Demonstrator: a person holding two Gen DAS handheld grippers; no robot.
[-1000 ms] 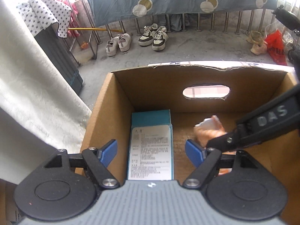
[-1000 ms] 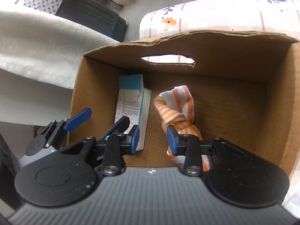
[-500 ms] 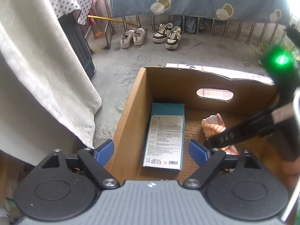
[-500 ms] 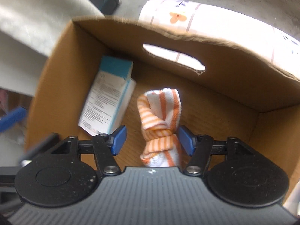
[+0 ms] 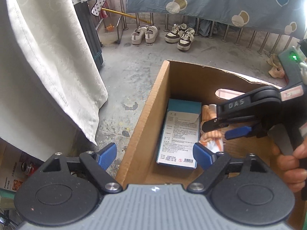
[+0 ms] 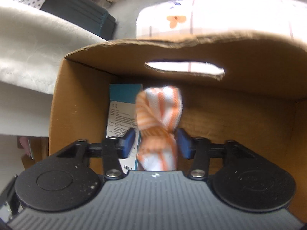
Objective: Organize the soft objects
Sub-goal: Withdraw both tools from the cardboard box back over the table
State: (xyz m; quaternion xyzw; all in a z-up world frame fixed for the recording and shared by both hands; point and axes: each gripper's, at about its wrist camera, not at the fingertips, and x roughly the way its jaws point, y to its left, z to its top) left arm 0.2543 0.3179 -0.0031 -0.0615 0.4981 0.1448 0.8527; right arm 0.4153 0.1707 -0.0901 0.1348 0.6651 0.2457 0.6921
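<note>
The orange-and-white striped cloth (image 6: 159,122) is lying knotted inside the cardboard box (image 6: 239,103), just right of a teal-and-white printed carton (image 6: 120,115) that is lying flat on the box floor. The right gripper (image 6: 156,143) is reaching into the box with its blue pads (image 6: 128,141) sitting on either side of the cloth's lower part; a gap is showing at the left pad, so the jaws are standing apart and are not clamping the cloth. The picture is blurred here, and contact at the right pad cannot be judged. The left gripper (image 5: 154,153) is hovering over the box's near left corner with its fingers spread wide, holding nothing. In the left wrist view, the right gripper (image 5: 226,128) is covering part of the cloth (image 5: 211,134). Two pairs of sneakers (image 5: 163,34) are standing on the concrete floor beyond the box.
</note>
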